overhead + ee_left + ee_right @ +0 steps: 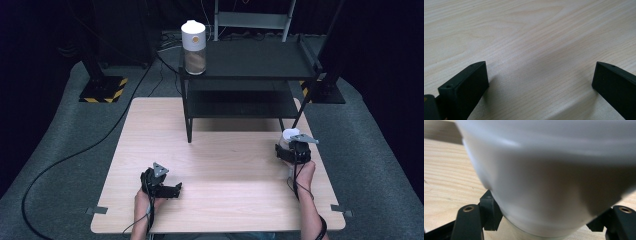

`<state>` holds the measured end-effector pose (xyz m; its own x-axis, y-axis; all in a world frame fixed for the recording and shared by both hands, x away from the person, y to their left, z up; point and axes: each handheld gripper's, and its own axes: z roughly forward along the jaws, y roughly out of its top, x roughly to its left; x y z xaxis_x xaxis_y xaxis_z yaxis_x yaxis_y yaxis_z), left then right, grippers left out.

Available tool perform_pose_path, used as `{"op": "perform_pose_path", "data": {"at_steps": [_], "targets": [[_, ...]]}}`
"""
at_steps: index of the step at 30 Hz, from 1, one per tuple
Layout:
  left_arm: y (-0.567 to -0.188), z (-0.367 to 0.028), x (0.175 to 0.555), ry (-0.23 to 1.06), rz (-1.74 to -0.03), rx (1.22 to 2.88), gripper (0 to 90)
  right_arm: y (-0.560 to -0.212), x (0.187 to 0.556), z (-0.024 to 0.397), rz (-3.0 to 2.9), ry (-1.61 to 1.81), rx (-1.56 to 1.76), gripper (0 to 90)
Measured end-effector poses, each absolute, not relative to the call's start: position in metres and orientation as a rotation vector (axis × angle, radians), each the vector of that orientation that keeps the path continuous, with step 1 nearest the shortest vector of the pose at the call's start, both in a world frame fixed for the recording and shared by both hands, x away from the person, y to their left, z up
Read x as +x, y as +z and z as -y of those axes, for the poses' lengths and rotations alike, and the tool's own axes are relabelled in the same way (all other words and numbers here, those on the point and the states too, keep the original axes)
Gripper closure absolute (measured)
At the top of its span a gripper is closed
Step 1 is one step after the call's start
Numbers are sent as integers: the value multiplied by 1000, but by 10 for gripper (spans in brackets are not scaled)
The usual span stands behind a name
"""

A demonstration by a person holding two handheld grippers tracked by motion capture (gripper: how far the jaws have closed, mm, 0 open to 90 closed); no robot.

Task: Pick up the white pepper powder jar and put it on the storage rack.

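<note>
A white-topped container (288,134) (544,177) stands at the right side of the wooden table (225,165), close in front of the shelf's right leg. My right gripper (290,146) (544,222) is shut on its lower part, with one black jaw pressed against each side. The container's base is hidden behind the jaws. My left gripper (172,189) (540,75) rests low over the table at the front left. Its jaws stand wide open, with bare wood between them.
A black two-tier shelf (250,62) stands at the table's far edge. On its top left corner is a tall canister (193,47) with a white lid and brown contents. Black stands with striped bases (102,90) and cables lie on the grey floor.
</note>
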<state>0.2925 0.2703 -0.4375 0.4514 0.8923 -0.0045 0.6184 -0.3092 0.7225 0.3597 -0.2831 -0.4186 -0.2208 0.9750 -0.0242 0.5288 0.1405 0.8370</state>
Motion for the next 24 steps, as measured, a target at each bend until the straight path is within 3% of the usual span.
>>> {"op": "perform_pose_path", "data": {"at_steps": [24], "targets": [[-438, -270, 293, 532, -1258, 2042, 1, -386, 353, 290, -1820, 995, 1414, 298]]}}
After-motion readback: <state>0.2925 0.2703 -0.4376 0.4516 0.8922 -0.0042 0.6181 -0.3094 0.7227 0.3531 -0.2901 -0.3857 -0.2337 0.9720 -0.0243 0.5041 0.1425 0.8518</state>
